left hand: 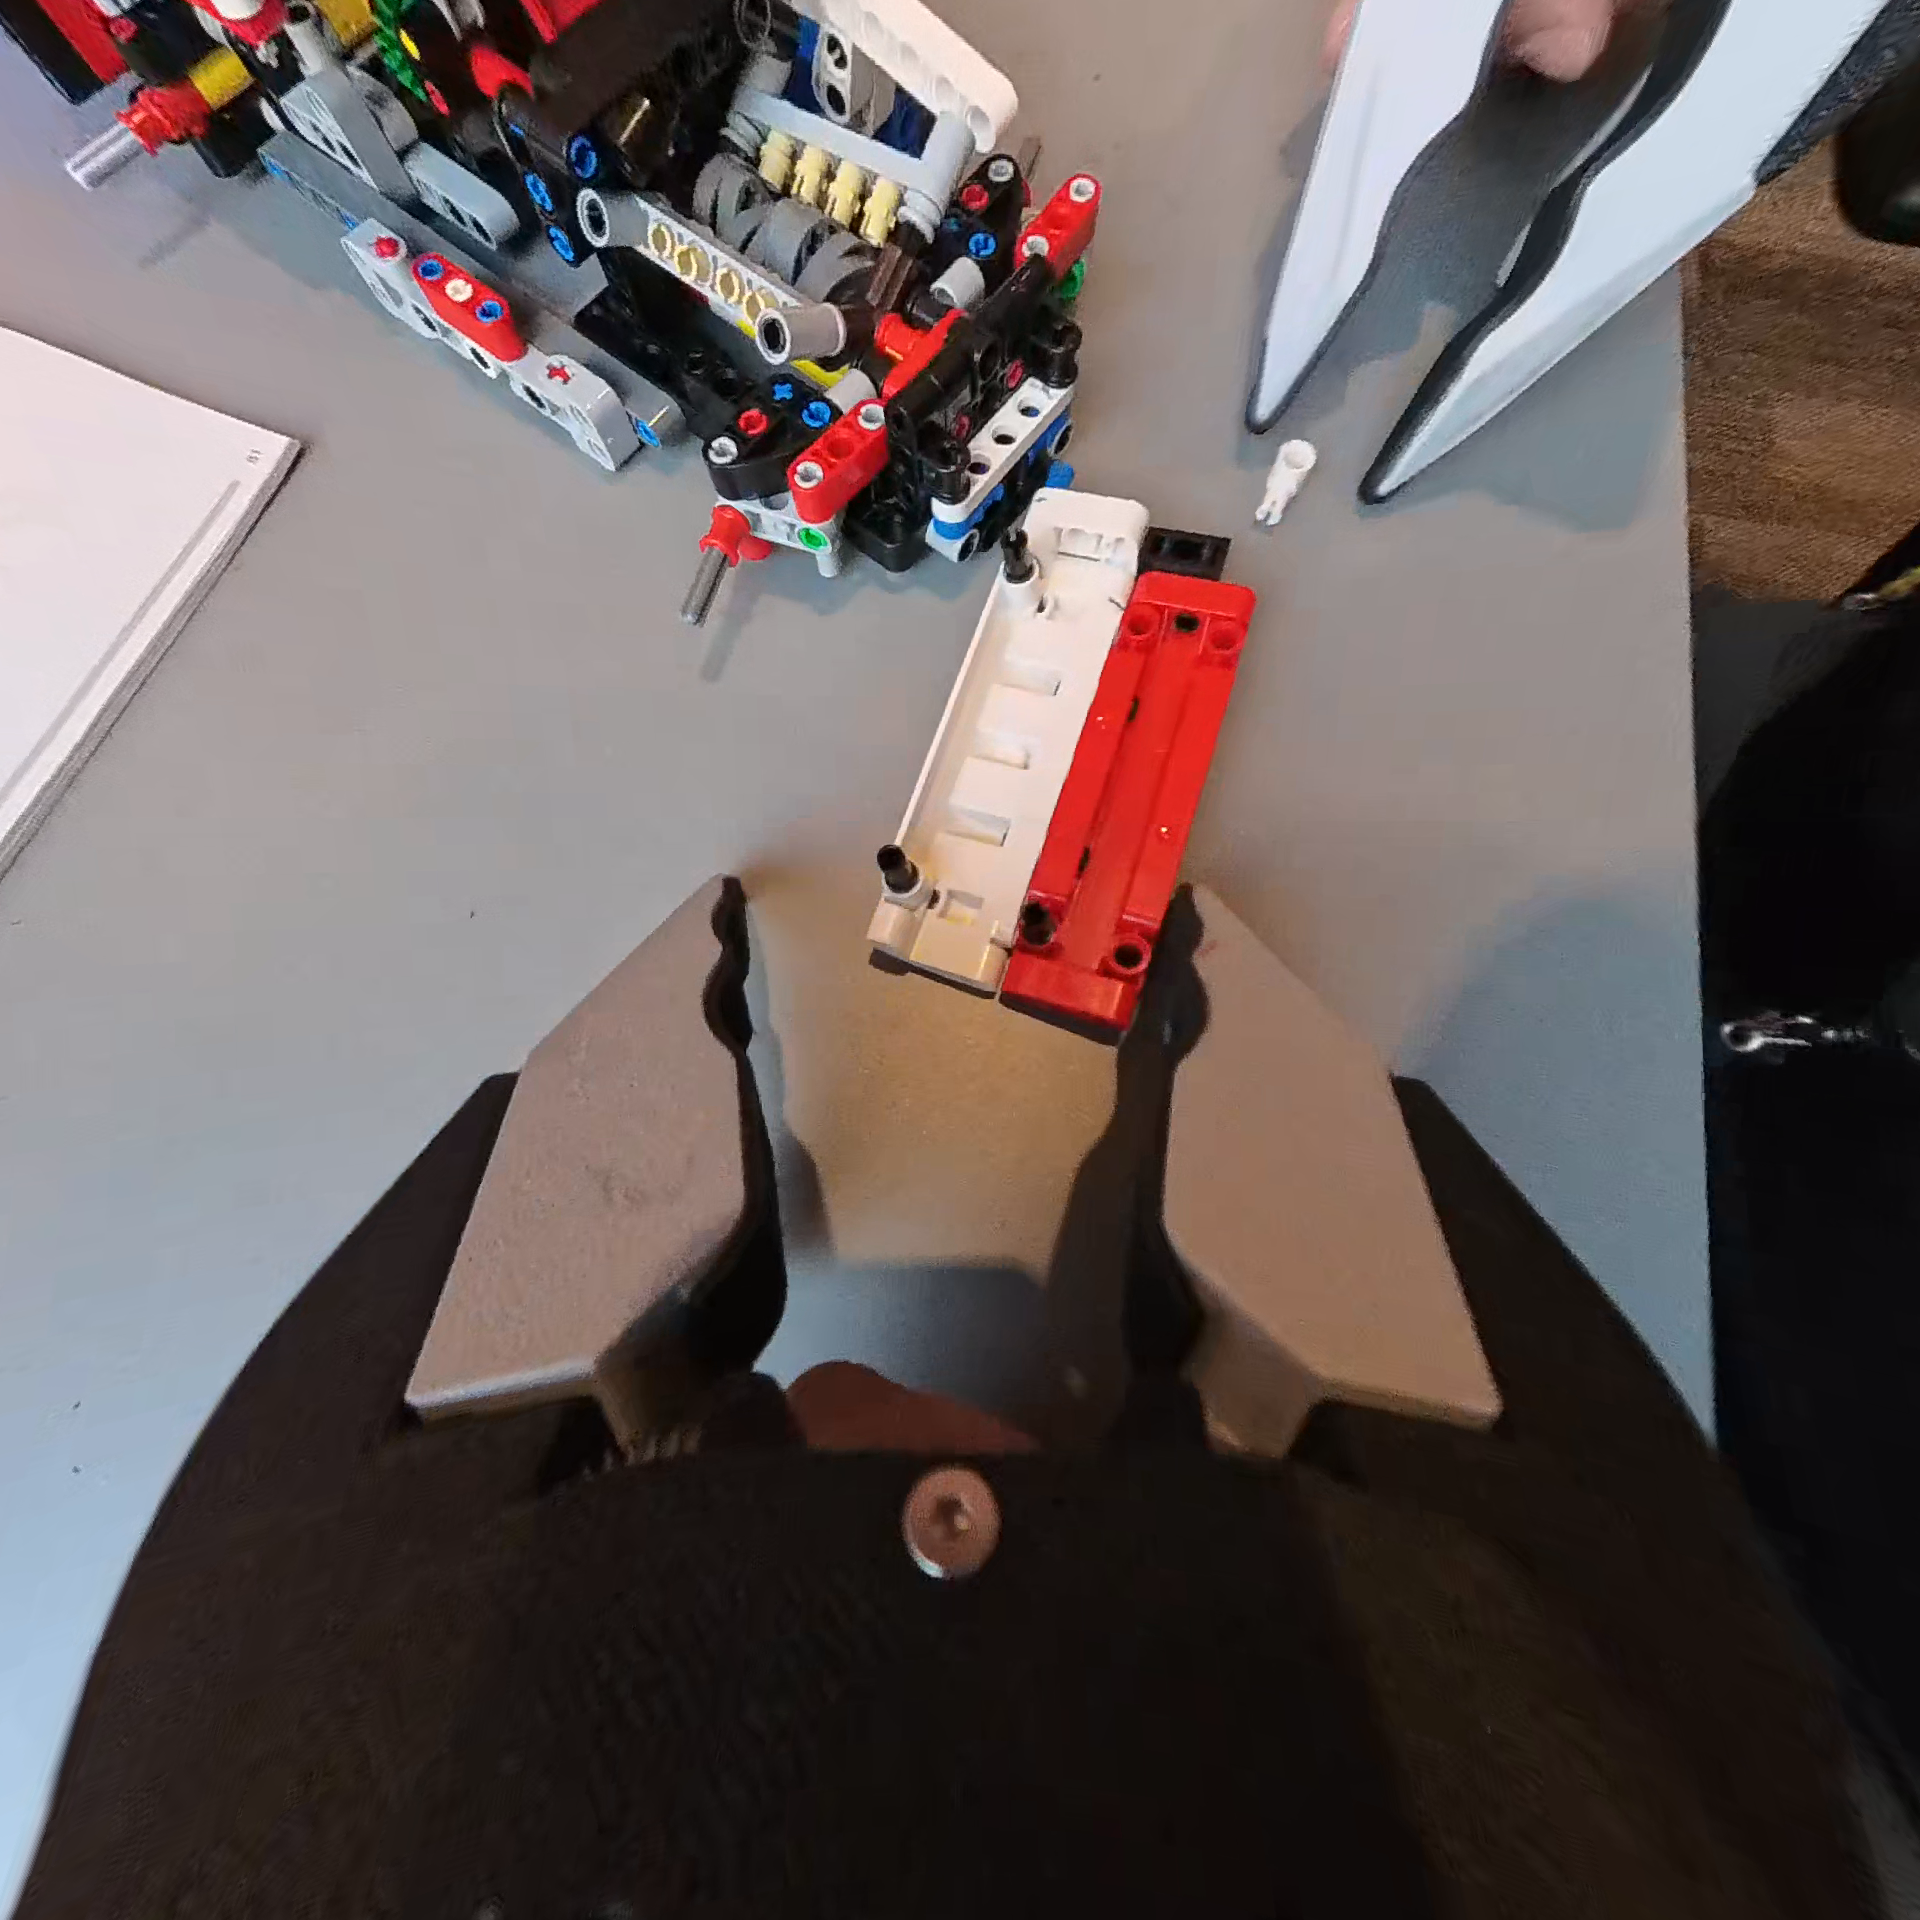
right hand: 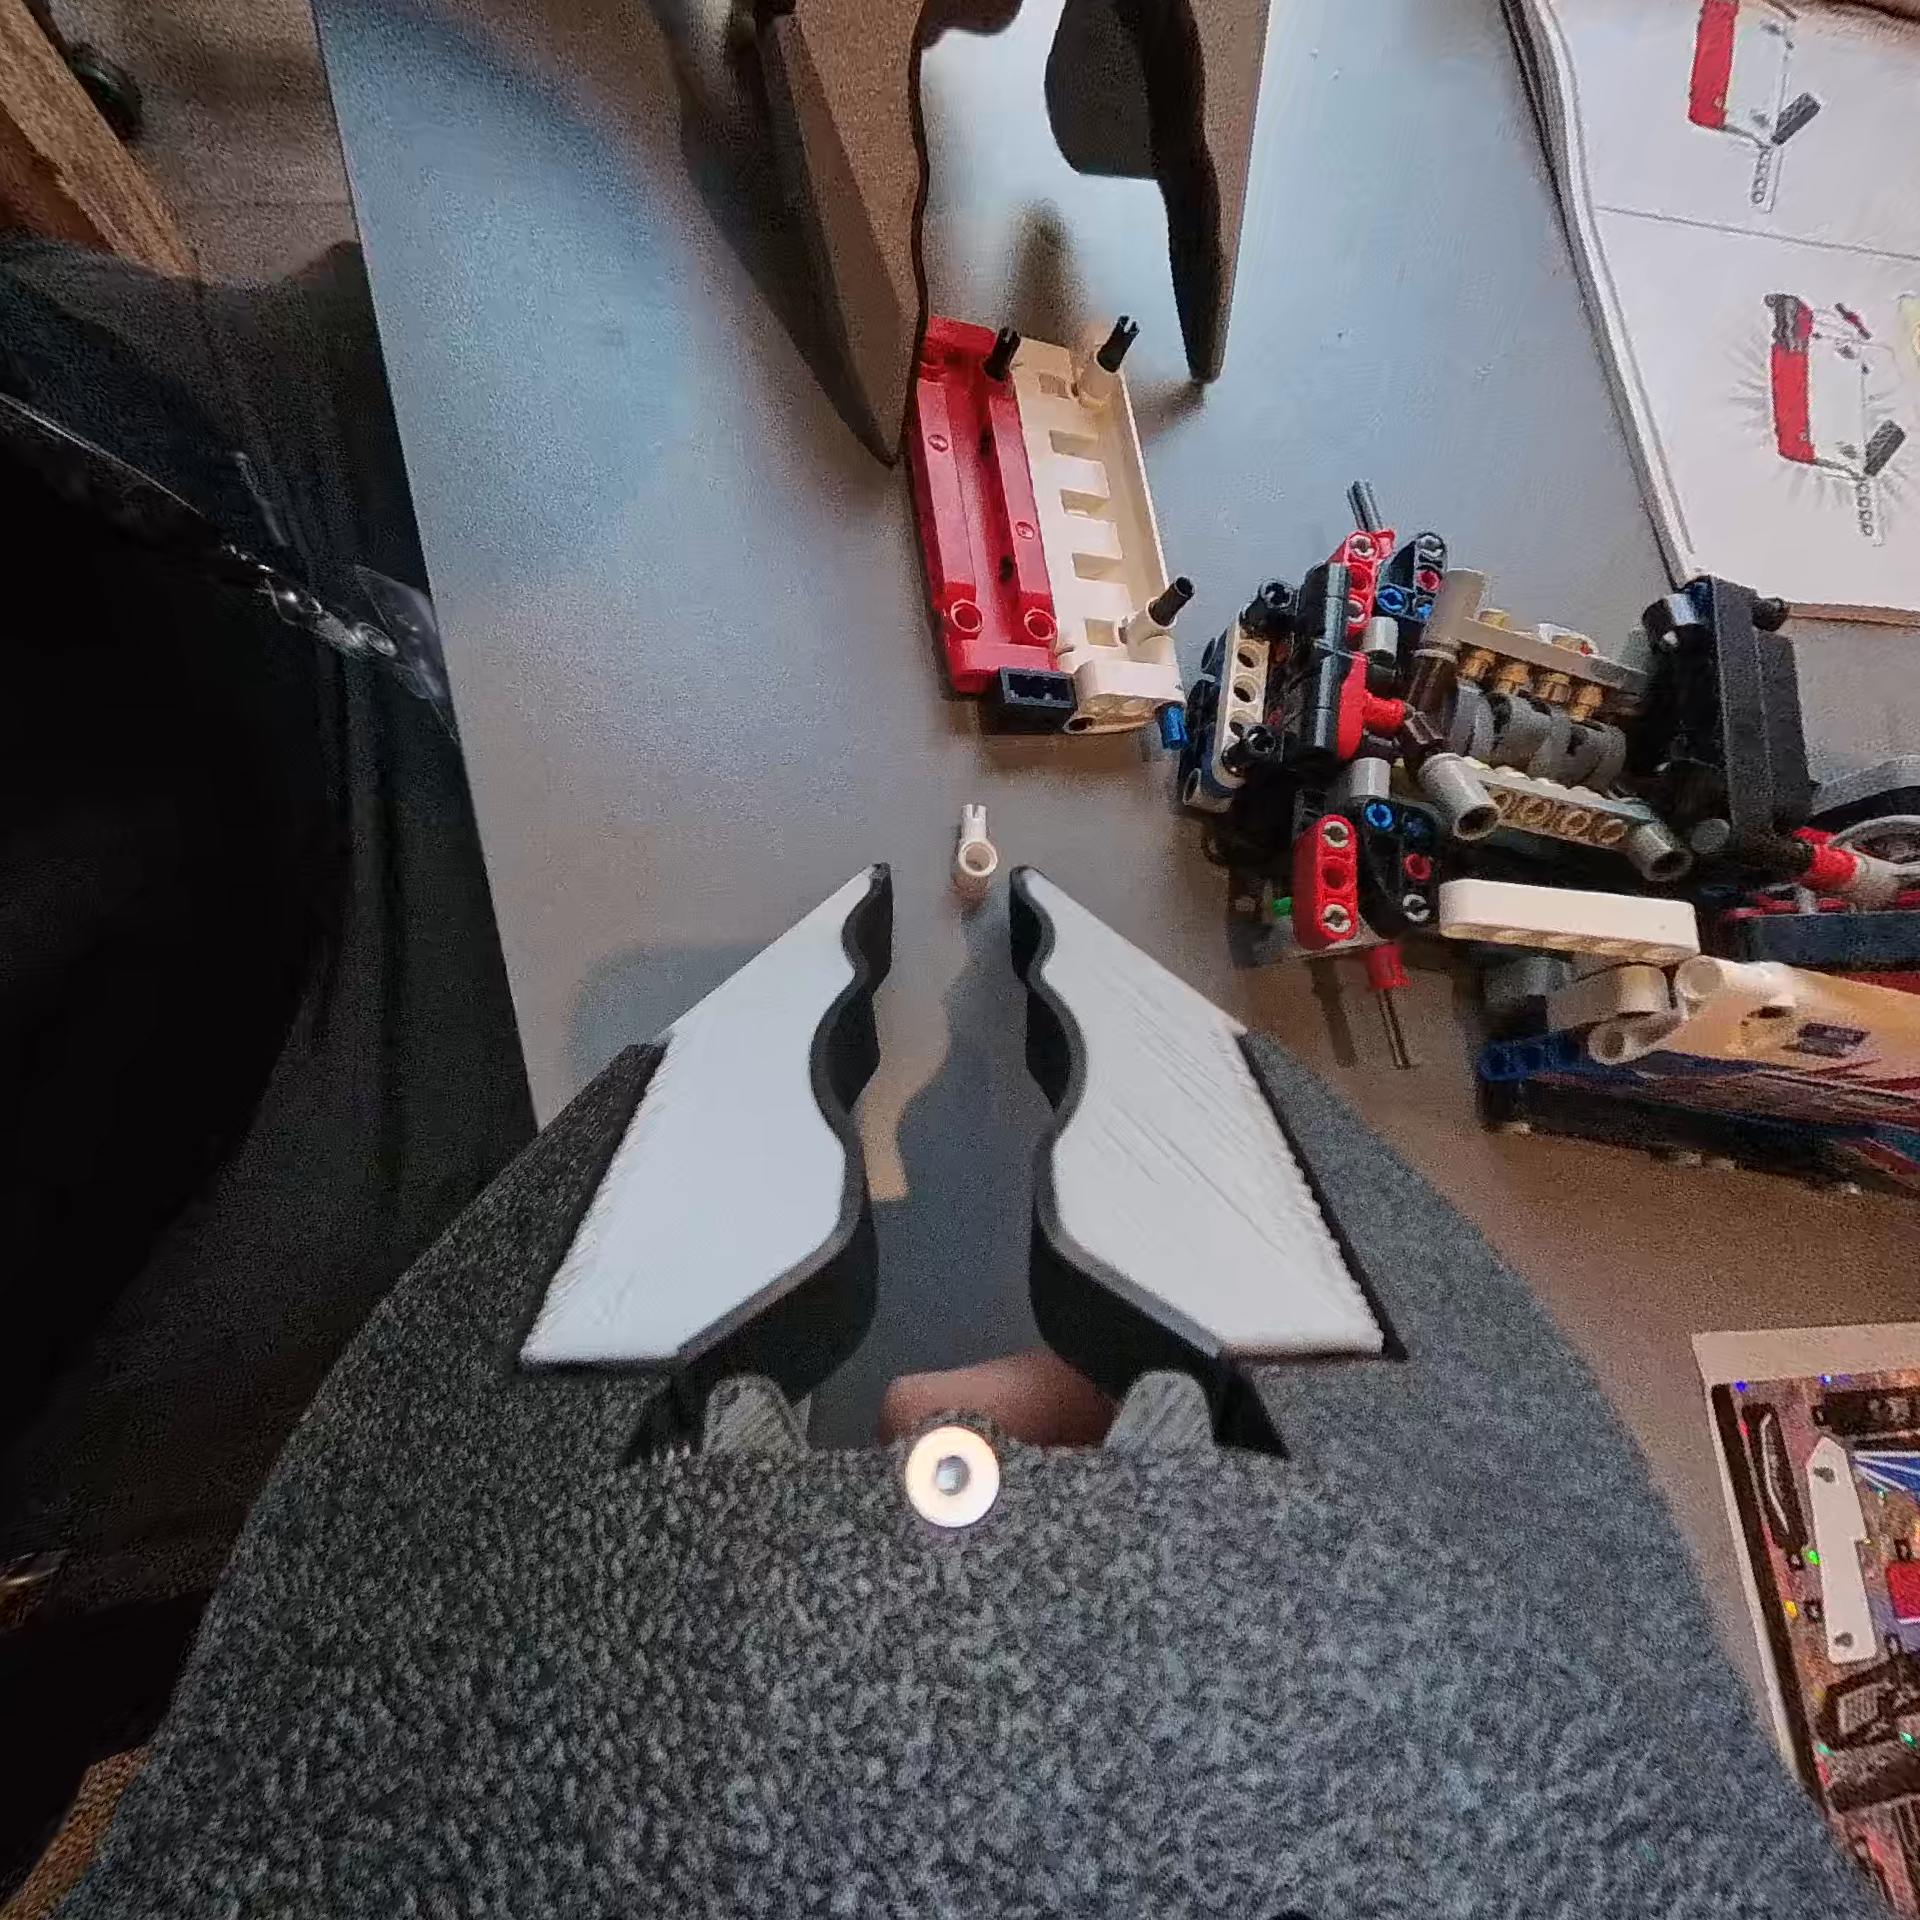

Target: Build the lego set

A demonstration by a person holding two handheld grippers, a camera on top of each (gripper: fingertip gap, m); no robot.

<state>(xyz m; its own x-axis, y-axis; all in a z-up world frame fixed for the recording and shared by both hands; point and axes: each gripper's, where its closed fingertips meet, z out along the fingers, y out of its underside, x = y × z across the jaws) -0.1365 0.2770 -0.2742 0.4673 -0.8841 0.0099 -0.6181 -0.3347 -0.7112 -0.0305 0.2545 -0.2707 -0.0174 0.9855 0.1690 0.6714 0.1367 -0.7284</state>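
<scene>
On the grey table, the left gripper is spread wide around the near end of a red and white panel, one finger touching its red edge. The right gripper is open too, holding nothing, its tips just short of a small white pin. The half-built model sits beside the panel.

Hobby desk (maybe home), grey table, carpet, instruction booklet
</scene>
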